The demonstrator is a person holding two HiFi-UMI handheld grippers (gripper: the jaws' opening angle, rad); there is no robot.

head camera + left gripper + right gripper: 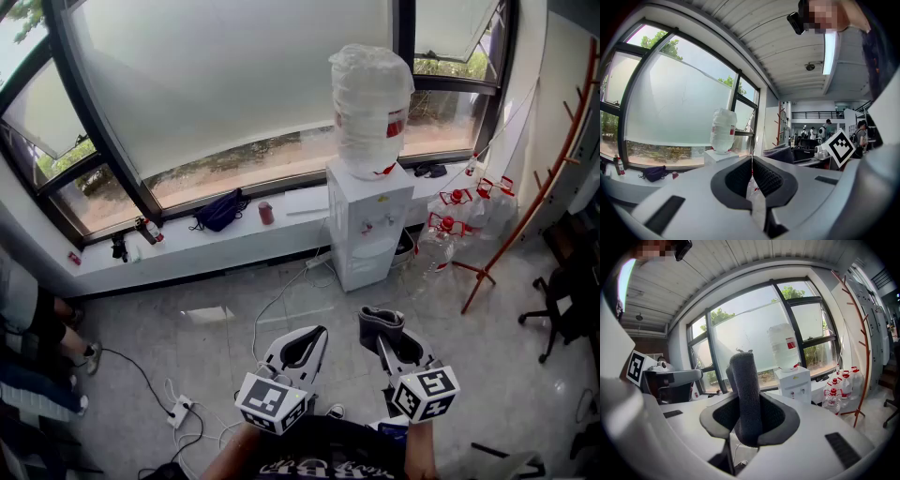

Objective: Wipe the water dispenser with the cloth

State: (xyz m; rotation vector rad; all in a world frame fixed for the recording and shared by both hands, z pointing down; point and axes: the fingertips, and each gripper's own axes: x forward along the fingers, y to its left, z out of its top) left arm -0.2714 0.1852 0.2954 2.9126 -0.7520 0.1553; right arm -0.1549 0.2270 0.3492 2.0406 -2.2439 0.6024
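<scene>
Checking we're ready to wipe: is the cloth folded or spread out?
Folded: the cloth stands doubled into a thick dark strip, clamped in the right gripper.

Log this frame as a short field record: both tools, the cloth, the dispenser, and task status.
left tool: jaws together, nothing held
right tool: shut on the dark cloth
water dispenser: white, upright, large bottle on top
contact: neither tool nor cloth touches the dispenser; both tools held apart from it
task status: wiping not yet begun
nearby: clear bottles to the dispenser's right in the head view
</scene>
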